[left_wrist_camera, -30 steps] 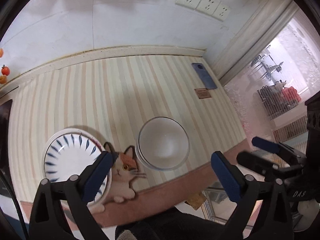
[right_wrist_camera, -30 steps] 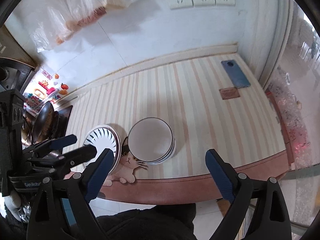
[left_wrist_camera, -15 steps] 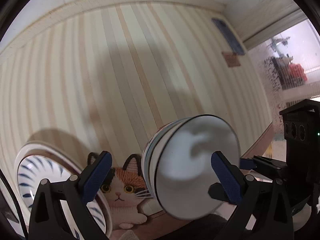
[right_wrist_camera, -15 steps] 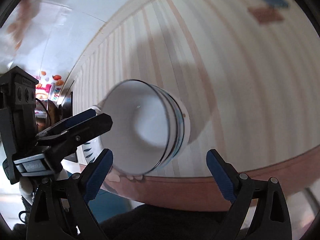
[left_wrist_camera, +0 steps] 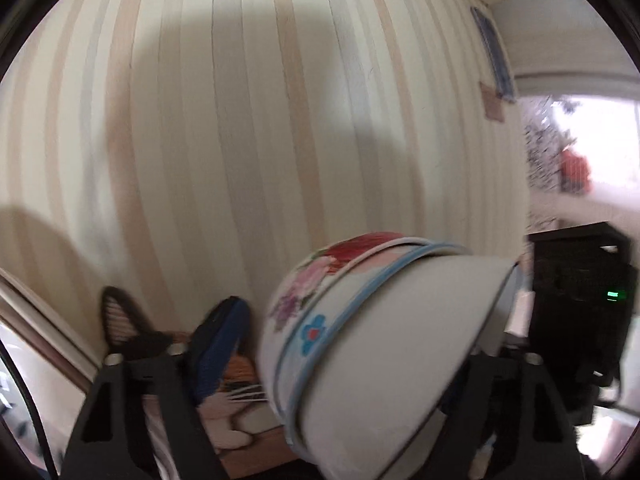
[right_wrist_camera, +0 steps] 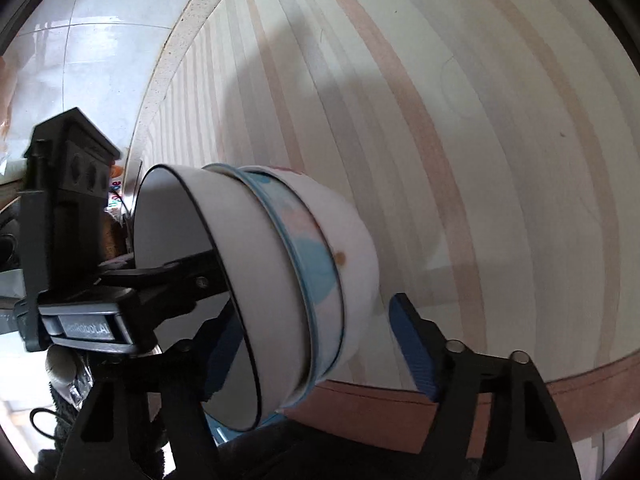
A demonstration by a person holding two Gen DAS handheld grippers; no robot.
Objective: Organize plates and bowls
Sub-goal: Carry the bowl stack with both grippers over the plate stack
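Note:
A stack of nested white bowls with flower prints and blue rims stands near the front edge of the striped counter. My left gripper straddles the stack's wall: its blue left pad is just outside and its other finger is hidden behind the bowls. My right gripper straddles the stack of bowls from the other side, with one pad inside the top bowl and one pad outside, a small gap showing. Both jaws are closing and neither visibly presses.
A cat-shaped mat lies under the left gripper, with a plate's rim at the left edge. A phone and a brown card lie far back right. The counter's brown front edge is close.
Both grippers have dropped from high above down onto the bowl stack and tipped further downward. Their jaws have narrowed around the stack's wall.

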